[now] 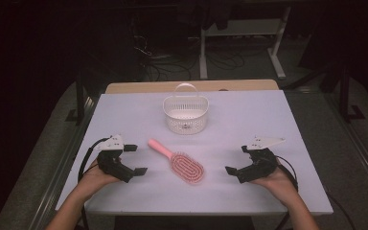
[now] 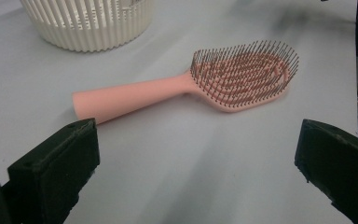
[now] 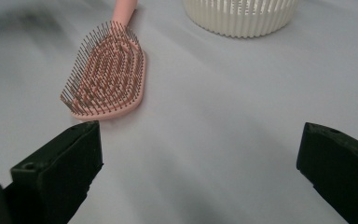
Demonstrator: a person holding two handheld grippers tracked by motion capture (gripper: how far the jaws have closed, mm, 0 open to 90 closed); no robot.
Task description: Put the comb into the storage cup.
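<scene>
A pink hairbrush (image 1: 179, 162) lies bristles up in the middle of the white table (image 1: 124, 110), its handle toward the far left. It shows ahead of the jaws as the hairbrush (image 2: 200, 86) and the hairbrush (image 3: 107, 72). A white slotted basket (image 1: 185, 113) with a handle stands behind it. My left gripper (image 1: 135, 159) rests left of the brush, open and empty. On the other side my right gripper (image 1: 237, 159) is open too, nothing between its jaws. In both gripper views the black jaws stand wide apart, left gripper (image 2: 196, 163), right gripper (image 3: 198, 163).
The basket (image 2: 88, 23) sits beyond the brush, also seen as the basket (image 3: 242, 16). A wooden board edge (image 1: 191, 86) lies behind the table. Dark floor with cables and table legs surrounds it.
</scene>
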